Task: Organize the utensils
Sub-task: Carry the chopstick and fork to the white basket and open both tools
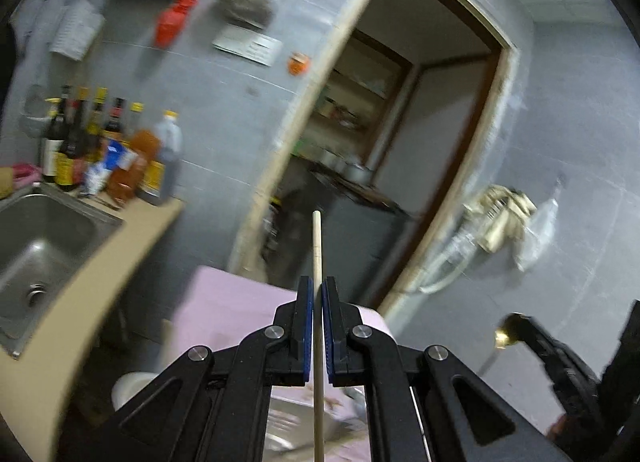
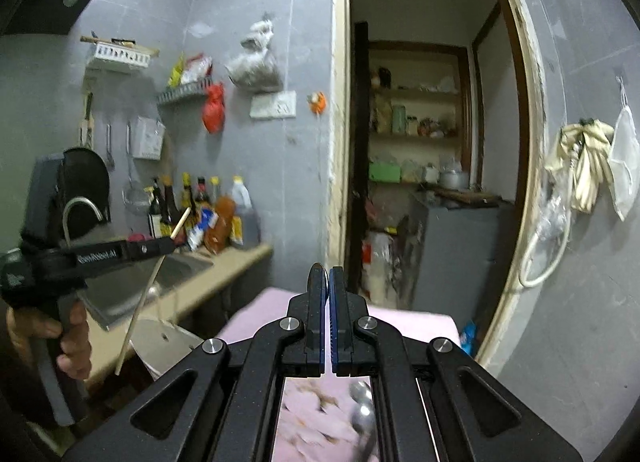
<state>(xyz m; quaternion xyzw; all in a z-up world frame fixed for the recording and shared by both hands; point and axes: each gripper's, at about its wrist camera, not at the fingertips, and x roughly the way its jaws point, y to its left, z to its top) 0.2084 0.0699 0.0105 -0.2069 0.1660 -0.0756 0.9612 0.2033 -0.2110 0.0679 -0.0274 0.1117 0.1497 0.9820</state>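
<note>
Chopstick [image 1: 317, 258] of pale wood is clamped between the blue pads of my left gripper [image 1: 317, 290], running straight up through the closed jaws, with its tip rising past them toward the open doorway [image 1: 420, 133] ahead. From the right wrist view I see the same left gripper [image 2: 170, 244] from the side, held by a hand [image 2: 70, 336] at the left edge, with the chopstick [image 2: 144, 294] slanting through it, one end above the jaws and the longer end hanging down. My right gripper [image 2: 329, 274] has its jaws pressed fully together; a metal spoon [image 2: 362, 414] shows blurred beneath its frame, and in the left wrist view a gold-toned spoon bowl [image 1: 503, 336] sticks out from the right gripper [image 1: 520, 326], so I take it to be clenched on that spoon. Below both grippers lies a pink cloth [image 2: 408, 322] covering the surface. To the left is a beige counter [image 1: 108, 274] with a steel sink [image 1: 44, 238] set into it, and a cluster of sauce bottles [image 1: 108, 149] stands at the back against the grey tiled wall [image 1: 224, 109]. A red bag [image 2: 213, 109] hangs on that wall below a small wire shelf [image 2: 182, 91].
</note>
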